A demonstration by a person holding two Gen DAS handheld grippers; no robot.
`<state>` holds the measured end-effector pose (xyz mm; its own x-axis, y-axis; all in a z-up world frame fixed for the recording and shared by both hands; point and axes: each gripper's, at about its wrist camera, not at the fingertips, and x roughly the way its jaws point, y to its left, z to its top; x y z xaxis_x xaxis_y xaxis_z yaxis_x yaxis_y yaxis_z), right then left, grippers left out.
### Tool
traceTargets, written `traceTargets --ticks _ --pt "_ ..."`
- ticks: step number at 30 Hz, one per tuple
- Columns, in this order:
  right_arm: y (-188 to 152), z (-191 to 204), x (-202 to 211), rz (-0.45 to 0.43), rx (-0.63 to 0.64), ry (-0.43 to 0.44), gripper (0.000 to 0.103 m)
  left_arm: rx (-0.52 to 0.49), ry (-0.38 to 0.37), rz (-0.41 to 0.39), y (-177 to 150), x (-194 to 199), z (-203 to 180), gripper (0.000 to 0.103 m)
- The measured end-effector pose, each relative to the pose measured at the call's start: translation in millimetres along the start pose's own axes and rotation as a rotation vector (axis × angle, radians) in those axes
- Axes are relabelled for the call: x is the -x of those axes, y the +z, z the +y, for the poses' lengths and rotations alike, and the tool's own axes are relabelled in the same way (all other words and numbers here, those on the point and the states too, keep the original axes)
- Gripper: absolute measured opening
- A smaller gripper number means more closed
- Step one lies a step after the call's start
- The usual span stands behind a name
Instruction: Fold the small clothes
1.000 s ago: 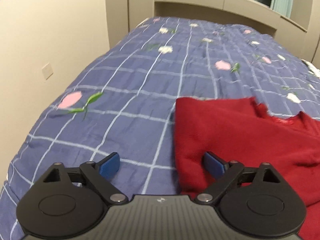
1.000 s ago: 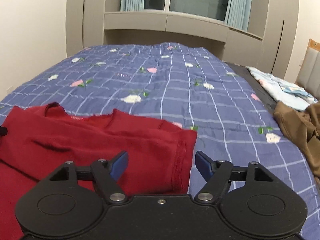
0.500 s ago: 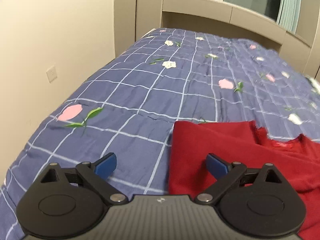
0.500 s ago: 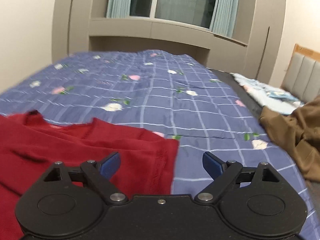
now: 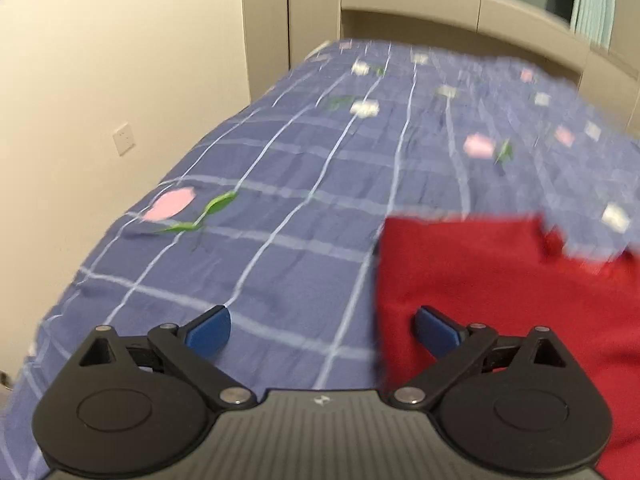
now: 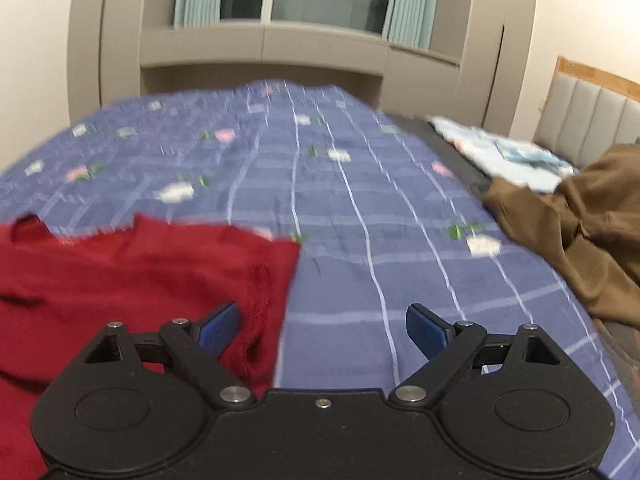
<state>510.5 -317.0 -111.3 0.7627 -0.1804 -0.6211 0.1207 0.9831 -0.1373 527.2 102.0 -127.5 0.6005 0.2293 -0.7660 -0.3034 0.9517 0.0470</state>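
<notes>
A red knit garment (image 5: 500,272) lies flat on the blue checked bedspread (image 5: 304,184). In the left wrist view its left edge runs between my fingers. My left gripper (image 5: 322,328) is open and empty above that edge. In the right wrist view the garment (image 6: 140,268) fills the left, and its right edge with a stitched hem lies between my fingers. My right gripper (image 6: 322,326) is open and empty above that hem. Both views are blurred.
A brown garment (image 6: 580,232) lies crumpled at the right of the bed, with pale blue folded cloth (image 6: 504,152) behind it. A padded headboard (image 6: 592,108) stands at the far right. A wall (image 5: 100,100) with a socket runs along the bed's left side.
Both grippers have drawn back and tilted up a little. The garment's side edges now sit nearer the middle between each pair of fingers. Both stay open.
</notes>
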Motion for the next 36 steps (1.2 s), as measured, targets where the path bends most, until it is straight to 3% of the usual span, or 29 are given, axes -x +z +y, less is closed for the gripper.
traceTargets --ticks 4,8,12,16,20,27,36 --pt "-5 -5 6 0.011 -0.054 0.011 0.090 0.022 0.001 0.007 -5 0 8 0.101" --pt "-8 0 33 -0.044 -0.018 0.021 0.090 0.074 -0.047 -0.010 -4 20 17 0.101" --pt "-20 6 28 0.020 0.029 0.011 0.091 -0.006 -0.002 0.018 -20 16 10 0.102" --pt "-20 -3 29 0.038 -0.046 0.040 0.091 0.017 0.002 0.029 -21 15 10 0.102" --pt "-16 -5 60 -0.031 -0.030 0.071 0.092 0.046 -0.021 0.027 -17 36 18 0.102" --pt "-29 -11 134 -0.110 -0.004 0.213 0.102 0.049 -0.080 -0.009 -38 96 41 0.102" --pt "-79 -1 215 -0.081 0.076 0.360 0.102 -0.002 -0.135 -0.008 -102 169 59 0.102"
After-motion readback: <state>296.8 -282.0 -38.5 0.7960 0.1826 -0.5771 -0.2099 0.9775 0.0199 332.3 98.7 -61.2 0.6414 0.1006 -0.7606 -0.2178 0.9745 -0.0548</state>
